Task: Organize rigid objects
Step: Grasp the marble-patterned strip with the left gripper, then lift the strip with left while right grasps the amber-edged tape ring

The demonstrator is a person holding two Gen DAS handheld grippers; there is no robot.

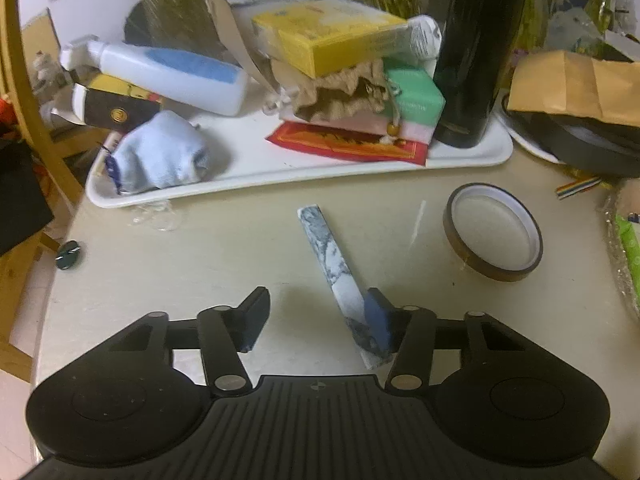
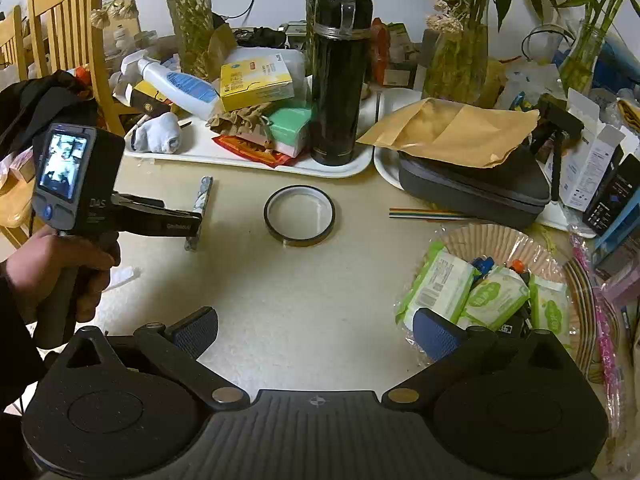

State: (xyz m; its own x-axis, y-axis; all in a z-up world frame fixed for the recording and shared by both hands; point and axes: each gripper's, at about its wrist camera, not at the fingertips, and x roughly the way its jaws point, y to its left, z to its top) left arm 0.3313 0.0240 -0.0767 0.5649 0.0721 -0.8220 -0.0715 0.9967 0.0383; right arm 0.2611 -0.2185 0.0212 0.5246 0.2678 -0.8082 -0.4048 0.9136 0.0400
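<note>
Black ribbed left gripper (image 1: pixel 316 320) with blue-padded jaws, silver pivot rivets; dark sleeve (image 2: pixel 12 320) at the wrist.

Two downward wrist views, shared table (image 1: pixel 200 248)

bar (image 1: pixel 329 252): blue-white marbled | tape ring (image 1: pixel 493 237): brown | flask (image 2: pixel 340 76): black | tray (image 1: pixel 280 184): white

One marbled bar (image 1: pixel 329 248), one tape roll (image 1: pixel 493 238), one black flask (image 1: pixel 478 52), two white trays (image 2: pixel 248 162), three wipe packs (image 2: pixel 494 296).
</note>
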